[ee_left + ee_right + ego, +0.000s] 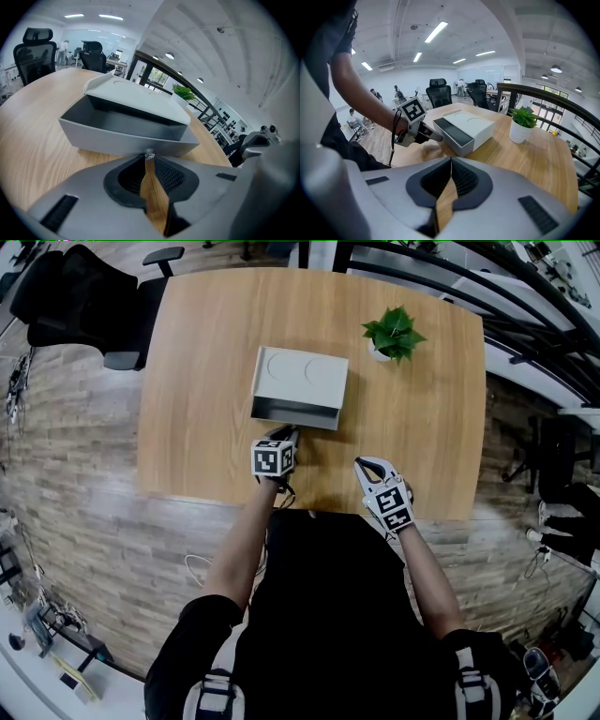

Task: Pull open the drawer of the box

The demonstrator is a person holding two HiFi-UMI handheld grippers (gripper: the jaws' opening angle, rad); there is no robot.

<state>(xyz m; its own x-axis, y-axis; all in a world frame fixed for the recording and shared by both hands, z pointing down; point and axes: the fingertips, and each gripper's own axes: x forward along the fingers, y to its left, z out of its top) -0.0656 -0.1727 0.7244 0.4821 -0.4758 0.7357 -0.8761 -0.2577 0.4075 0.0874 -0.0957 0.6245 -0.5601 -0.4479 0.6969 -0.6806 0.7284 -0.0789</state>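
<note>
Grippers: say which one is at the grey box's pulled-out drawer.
The left gripper: its tips pinch the front of the grey drawer, while the right gripper hangs apart over the wooden table.

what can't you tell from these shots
- Drawer floor: its own front wall hides it in the left gripper view, and it is dark and small in the other views.
- Shiny bit pinched at the tips of the left hand-held gripper: too small to say whether it is the drawer's pull.
- Pot: mostly under the plant leaves in the head view.
</note>
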